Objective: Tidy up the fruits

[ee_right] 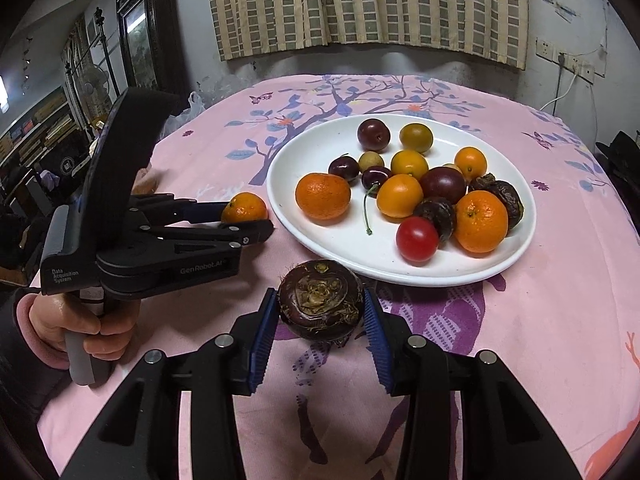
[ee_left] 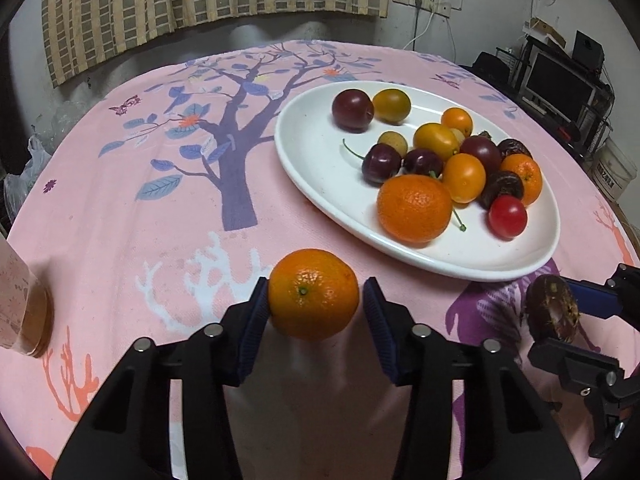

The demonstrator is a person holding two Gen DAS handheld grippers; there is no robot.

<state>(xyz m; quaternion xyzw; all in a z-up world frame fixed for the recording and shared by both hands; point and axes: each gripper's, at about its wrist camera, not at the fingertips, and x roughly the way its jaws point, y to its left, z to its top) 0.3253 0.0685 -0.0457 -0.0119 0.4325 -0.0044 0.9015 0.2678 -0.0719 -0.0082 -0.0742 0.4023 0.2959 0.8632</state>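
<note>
My left gripper (ee_left: pixel 314 294) is shut on a small orange mandarin (ee_left: pixel 313 294), held just above the pink tablecloth, near the front-left edge of the white oval plate (ee_left: pixel 316 176). It also shows in the right wrist view (ee_right: pixel 244 216), with the mandarin (ee_right: pixel 244 208) between its fingers. My right gripper (ee_right: pixel 320 304) is shut on a dark brown water chestnut (ee_right: pixel 320 300), in front of the plate (ee_right: pixel 304 152). The chestnut also shows in the left wrist view (ee_left: pixel 552 306). The plate holds several mandarins, plums, cherries, kumquats, dates and a red cherry tomato (ee_right: pixel 417 239).
The round table has a pink cloth (ee_left: pixel 160 208) with a tree print. A jar (ee_left: pixel 24 312) stands at the table's left edge. Plastic bags lie at the far left edge (ee_left: pixel 28 164). Shelves and a monitor (ee_left: pixel 556 88) stand to the right.
</note>
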